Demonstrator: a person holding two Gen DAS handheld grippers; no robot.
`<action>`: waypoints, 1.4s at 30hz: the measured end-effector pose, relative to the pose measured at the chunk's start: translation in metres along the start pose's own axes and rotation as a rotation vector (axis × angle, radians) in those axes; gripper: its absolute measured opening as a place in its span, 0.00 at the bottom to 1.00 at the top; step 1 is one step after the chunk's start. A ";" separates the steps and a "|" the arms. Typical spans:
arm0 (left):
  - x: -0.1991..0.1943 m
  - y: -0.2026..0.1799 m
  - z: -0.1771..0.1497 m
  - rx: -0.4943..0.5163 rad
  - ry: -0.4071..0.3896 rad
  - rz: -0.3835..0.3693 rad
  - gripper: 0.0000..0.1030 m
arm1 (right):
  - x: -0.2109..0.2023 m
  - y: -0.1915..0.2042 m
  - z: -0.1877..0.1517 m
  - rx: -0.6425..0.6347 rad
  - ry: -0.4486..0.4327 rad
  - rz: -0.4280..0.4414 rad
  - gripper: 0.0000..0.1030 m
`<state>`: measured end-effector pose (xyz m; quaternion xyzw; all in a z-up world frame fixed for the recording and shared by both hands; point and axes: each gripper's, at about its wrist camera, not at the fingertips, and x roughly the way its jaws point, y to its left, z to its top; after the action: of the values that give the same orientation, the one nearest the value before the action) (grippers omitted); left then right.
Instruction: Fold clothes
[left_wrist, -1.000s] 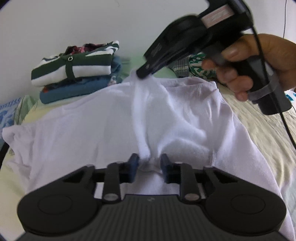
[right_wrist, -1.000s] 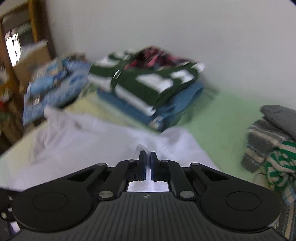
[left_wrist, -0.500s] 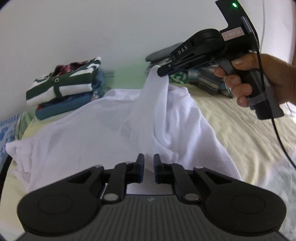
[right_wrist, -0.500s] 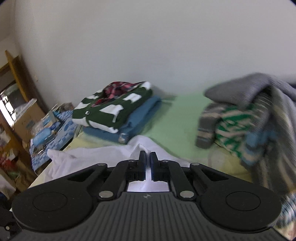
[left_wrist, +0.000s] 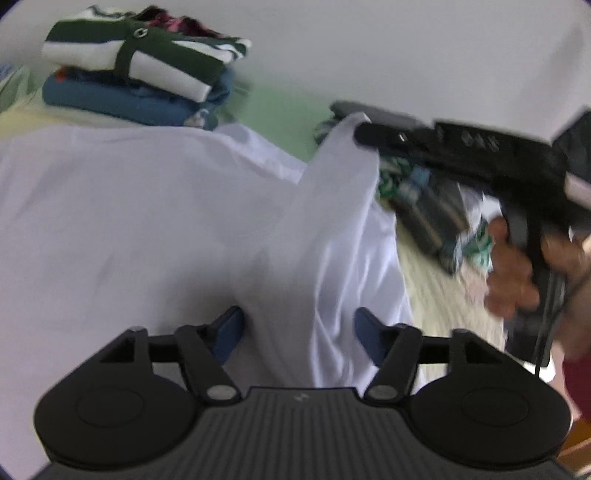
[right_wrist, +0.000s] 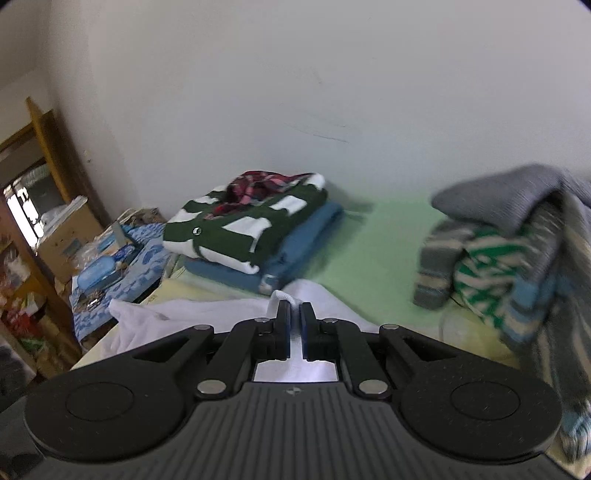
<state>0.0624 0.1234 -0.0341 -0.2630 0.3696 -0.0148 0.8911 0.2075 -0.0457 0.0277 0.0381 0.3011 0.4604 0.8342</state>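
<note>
Left wrist view: left gripper (left_wrist: 299, 334) bottom centre, jaws opening, a fold of white shirt (left_wrist: 147, 206) between the pads but not pinched. Shirt spread across mid-frame over the bed (left_wrist: 436, 295). Right gripper (left_wrist: 364, 133) mid-right, clamped on a raised shirt corner. Folded stack (left_wrist: 140, 85) upper left.

Right wrist view: right gripper (right_wrist: 294, 314) nearly closed, pinching shirt (right_wrist: 207, 314) edge at centre. Stack (right_wrist: 258, 236) centre-left, unfolded pile (right_wrist: 517, 251) right.

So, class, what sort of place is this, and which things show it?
Probably a home bedroom: clothes are being folded on a bed, with a folded stack by the wall and cluttered shelves alongside.
</note>
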 end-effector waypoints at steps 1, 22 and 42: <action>0.001 0.004 0.003 -0.027 -0.005 -0.016 0.53 | 0.002 0.003 0.002 -0.013 0.004 0.003 0.06; -0.051 0.005 -0.019 0.031 -0.176 0.188 0.02 | 0.051 0.032 0.006 -0.046 0.040 -0.026 0.08; -0.035 0.028 -0.008 -0.052 -0.157 0.201 0.02 | 0.066 0.032 0.006 -0.077 0.075 -0.037 0.08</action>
<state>0.0269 0.1517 -0.0301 -0.2478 0.3237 0.1049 0.9071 0.2133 0.0263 0.0129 -0.0169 0.3147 0.4572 0.8317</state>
